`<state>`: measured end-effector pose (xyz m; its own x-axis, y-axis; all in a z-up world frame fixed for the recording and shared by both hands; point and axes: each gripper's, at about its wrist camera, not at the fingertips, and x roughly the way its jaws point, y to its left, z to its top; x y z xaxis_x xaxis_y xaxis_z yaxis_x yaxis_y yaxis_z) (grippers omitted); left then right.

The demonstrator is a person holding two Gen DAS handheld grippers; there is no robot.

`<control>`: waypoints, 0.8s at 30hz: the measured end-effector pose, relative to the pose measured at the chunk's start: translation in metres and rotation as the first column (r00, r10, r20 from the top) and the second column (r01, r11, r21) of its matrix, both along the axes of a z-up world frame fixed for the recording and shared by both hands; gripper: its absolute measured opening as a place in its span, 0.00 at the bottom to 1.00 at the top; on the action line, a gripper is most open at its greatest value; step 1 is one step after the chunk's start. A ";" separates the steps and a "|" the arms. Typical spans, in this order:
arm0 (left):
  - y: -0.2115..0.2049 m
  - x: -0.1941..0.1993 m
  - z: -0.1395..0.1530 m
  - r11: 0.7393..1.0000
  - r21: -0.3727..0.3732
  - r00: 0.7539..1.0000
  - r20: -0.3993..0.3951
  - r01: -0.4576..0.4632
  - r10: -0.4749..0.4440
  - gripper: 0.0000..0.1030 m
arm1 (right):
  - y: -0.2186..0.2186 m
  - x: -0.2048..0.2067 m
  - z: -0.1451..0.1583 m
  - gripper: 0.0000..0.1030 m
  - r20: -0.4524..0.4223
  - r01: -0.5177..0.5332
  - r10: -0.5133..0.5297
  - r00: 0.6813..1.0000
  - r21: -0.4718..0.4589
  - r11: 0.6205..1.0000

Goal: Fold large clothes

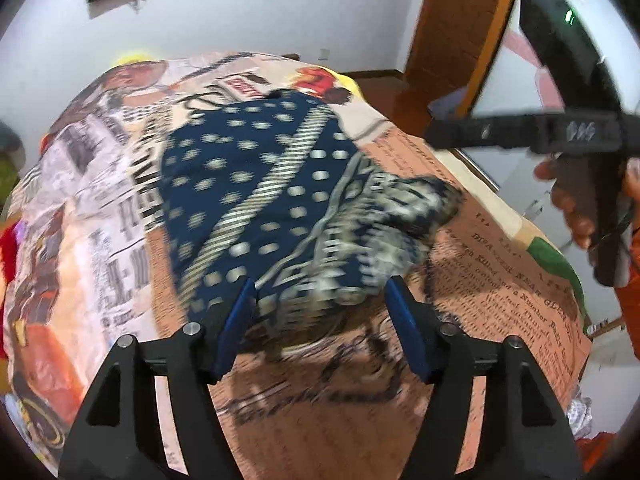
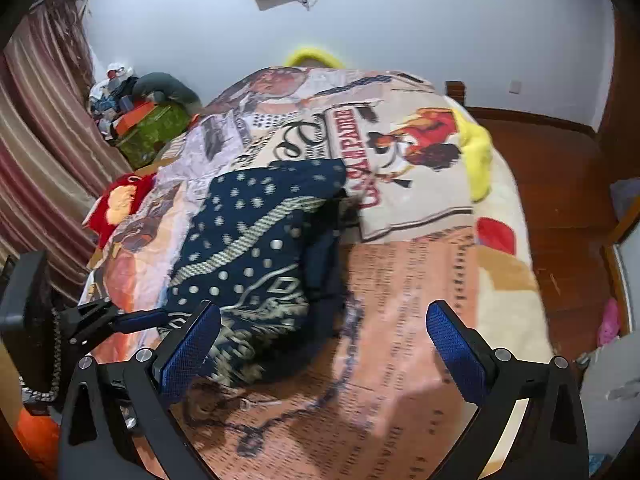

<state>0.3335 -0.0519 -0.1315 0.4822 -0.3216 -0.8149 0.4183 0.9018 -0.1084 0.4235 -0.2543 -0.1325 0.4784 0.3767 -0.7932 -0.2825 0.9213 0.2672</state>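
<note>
Cloth, dark blue with white dots and pale stripes [image 1: 256, 184], lies bunched up on the bed, on top of a big printed blanket with newspaper words and cartoon pictures [image 1: 500, 280]. It sits near the middle of the bed, a bit to the left side in the right wrist view [image 2: 256, 248].

The left hand-held gripper [image 1: 320, 300] is just over the near edge of the cloth. Its blue fingers [image 1: 236, 320] are wide apart, with a rumpled bit of the cloth showing between the tips. The pads do not press on it.

The right hand-held gripper [image 2: 324, 344] is also spread wide and holds nothing. The cloth's near corner is just beside its left finger [image 2: 188, 352]. Only blanket shows between the fingers.

In the left wrist view, a hand [image 1: 580, 200] holds the right hand-held gripper far off to the right of the cloth.
</note>
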 end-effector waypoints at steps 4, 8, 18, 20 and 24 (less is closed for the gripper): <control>0.035 0.000 0.006 0.996 -0.002 0.996 0.015 -0.089 0.089 0.65 | 0.030 0.004 -0.023 1.00 -0.042 -0.046 0.045 0.998 -0.020 0.999; 0.064 0.006 0.001 0.984 0.014 0.984 0.012 -0.177 0.176 0.65 | 0.049 0.007 -0.066 1.00 -0.141 -0.081 0.071 0.987 -0.063 0.995; 0.097 0.036 -0.018 0.967 -0.036 0.967 -0.064 -0.251 0.248 0.65 | 0.027 0.013 -0.095 1.00 -0.278 -0.012 0.016 0.960 0.016 1.000; 0.097 0.041 -0.021 0.966 -0.060 0.965 -0.083 -0.252 0.247 0.65 | 0.026 0.017 -0.090 1.00 -0.261 -0.003 0.007 0.965 0.015 1.000; 0.095 0.064 -0.029 0.958 -0.131 0.961 -0.140 -0.257 0.238 0.65 | 0.028 0.031 -0.083 1.00 -0.234 0.014 -0.006 0.972 0.035 0.999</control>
